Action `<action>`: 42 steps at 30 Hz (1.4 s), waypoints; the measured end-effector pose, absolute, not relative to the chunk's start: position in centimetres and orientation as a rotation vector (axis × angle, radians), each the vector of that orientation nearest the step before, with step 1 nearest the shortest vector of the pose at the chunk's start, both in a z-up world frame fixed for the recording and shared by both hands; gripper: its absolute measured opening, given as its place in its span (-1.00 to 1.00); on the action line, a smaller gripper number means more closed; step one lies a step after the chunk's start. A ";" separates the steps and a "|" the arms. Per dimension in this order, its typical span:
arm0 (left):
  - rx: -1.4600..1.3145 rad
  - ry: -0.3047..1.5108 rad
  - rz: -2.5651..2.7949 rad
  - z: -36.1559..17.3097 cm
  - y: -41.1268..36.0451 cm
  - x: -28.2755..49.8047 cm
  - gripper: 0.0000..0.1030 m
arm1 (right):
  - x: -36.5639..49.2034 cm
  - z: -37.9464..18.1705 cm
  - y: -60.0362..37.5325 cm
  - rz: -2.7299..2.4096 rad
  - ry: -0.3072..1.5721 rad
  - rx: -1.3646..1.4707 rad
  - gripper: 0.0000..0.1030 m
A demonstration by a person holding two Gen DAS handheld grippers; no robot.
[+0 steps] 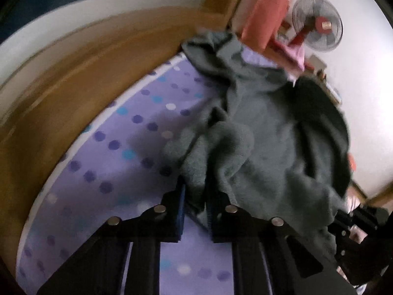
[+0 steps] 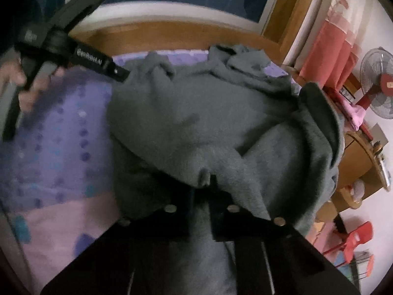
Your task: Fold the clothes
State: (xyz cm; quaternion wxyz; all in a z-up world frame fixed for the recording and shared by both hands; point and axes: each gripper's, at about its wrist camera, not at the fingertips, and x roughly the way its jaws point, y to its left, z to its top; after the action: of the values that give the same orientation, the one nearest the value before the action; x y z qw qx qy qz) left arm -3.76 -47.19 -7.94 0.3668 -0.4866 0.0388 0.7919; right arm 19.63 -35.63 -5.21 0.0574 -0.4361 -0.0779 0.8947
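Grey fleece [image 2: 196,123] in both closed tools.

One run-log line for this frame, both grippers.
step: grasp | left gripper: shut on sweater edge | right gripper: shut on sweater edge | sweater: rumpled on bed, unfolded

Both views are dim and soft with motion blur. Fisheye distortion bends the wooden bed frame [image 1: 73,78] into an arc, with black corners beyond. The white wall [image 1: 363,98] is brightest, nearly washed out. The grey garment [image 2: 196,127] casts a soft shadow on the dotted sheet [image 1: 118,162]. The near tool [image 2: 200,196] reads almost black.
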 end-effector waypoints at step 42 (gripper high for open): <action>-1.485 -0.344 2.237 -10.2 -70.9 6.0 -0.23 | 29.0 -8.1 -52.8 2.984 -0.467 -1.566 0.22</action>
State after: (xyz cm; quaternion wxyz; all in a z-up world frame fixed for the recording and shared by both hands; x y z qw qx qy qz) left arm 6.01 -70.88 -10.22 0.2156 -0.5357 -0.1240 0.8070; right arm 28.97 -52.83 -8.15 -0.1301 -0.4564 -0.1361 0.8696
